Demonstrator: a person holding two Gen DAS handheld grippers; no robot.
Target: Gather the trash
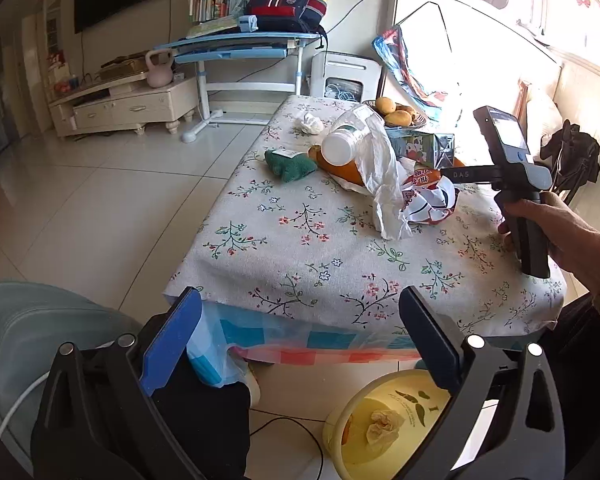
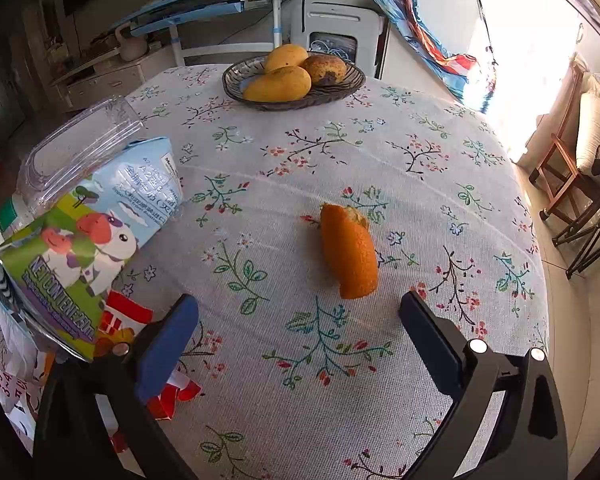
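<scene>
bench [image 2: 440, 208]: floral cloth over a low surface, trash strewn across it.

right gripper [image 2: 300, 332]: jaws released and spread wide, holding nothing; it hovers low over the cloth with the orange peel just ahead of the gap, placed so, by my judgement, for a straight advance and a pinch on the peel.

orange peel [image 2: 350, 252]: one curved strip, bright orange outer skin up, ragged pale pith at its far end; it lies alone on bare cloth toward the middle of the bench, apart from the pile. likely light and limp, so it may fold when squeezed.

trash pile, toward the bench's left edge in the right wrist view: a printed milk carton [image 2: 76, 240] on its side, a clear plastic bottle [image 2: 80, 144] leaning behind it, red-and-white wrappers [image 2: 124, 320] beneath.

bowl of mangoes [image 2: 294, 80]: at the far edge; food, judged not to be trash.

left gripper [image 1: 300, 336]: jaws released, empty, held off the near edge of the bench above the floor.

yellow bin [image 1: 380, 428]: on the floor below the near edge, a crumpled tissue [image 1: 384, 426] already inside; it sits within easy reach, presumably as the drop point.
</scene>
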